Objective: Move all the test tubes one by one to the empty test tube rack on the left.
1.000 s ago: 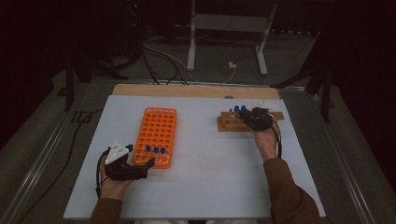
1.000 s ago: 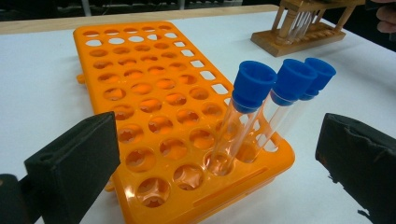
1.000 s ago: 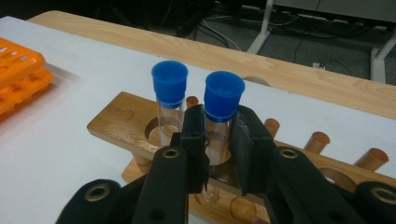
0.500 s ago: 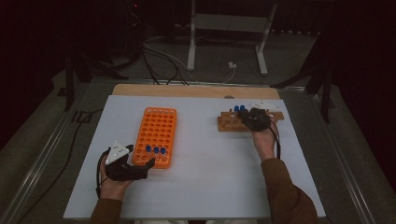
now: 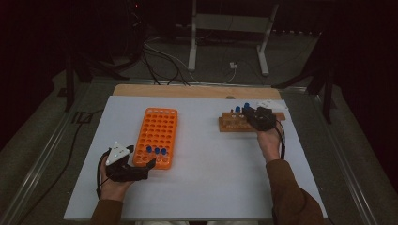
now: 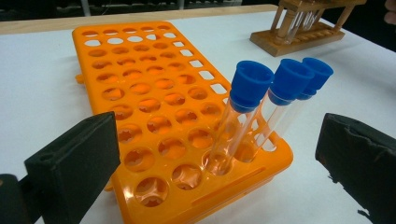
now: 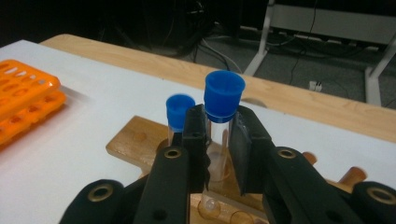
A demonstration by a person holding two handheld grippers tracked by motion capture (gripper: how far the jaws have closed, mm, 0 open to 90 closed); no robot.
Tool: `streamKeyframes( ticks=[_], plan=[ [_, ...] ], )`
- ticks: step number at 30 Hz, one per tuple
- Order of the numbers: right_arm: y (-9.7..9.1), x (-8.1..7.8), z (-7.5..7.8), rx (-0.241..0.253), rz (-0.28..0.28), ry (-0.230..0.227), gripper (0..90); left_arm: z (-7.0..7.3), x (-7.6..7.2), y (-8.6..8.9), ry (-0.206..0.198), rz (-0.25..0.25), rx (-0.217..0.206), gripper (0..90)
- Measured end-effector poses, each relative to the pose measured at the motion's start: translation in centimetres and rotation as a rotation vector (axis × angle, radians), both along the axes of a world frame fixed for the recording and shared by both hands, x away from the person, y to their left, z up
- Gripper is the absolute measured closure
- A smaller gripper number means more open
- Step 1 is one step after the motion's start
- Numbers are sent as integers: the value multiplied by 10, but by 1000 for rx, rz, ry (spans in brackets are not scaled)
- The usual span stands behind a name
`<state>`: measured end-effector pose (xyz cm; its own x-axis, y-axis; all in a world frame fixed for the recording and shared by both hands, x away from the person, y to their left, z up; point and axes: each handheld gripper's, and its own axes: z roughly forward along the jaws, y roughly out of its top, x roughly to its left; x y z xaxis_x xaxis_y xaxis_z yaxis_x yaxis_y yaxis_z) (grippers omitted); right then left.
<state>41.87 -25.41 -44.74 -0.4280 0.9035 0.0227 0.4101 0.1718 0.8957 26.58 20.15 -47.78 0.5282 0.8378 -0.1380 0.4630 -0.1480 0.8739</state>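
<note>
The right gripper (image 7: 218,135) pinches a blue-capped test tube (image 7: 223,105) standing in the wooden rack (image 7: 135,140). The left gripper (image 6: 219,158) rests at the orange rack (image 6: 154,121), fingers (image 6: 74,163) spread wide around nothing.

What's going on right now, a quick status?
Right gripper shut on blue-capped test tube at wooden rack. Left gripper open beside orange rack. Nothing blocking.

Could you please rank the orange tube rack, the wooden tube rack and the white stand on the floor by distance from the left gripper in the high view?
From the left gripper:
1. Orange tube rack, right beside it.
2. Wooden tube rack, across the table, right side.
3. White stand, on the floor beyond the table.
</note>
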Motion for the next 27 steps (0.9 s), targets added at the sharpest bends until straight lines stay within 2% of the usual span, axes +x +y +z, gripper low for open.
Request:
streamKeyframes(
  ticks=[18, 27],
  plan=[
    [-5, -21, 38, 2, 34, -103, 771, 1, -1, -1, -4, 3, 3, 7],
    [3, -36, 53, -17, 102, -131, 771, 11, -2, 0, -32, 11, -1, 7]
  ],
)
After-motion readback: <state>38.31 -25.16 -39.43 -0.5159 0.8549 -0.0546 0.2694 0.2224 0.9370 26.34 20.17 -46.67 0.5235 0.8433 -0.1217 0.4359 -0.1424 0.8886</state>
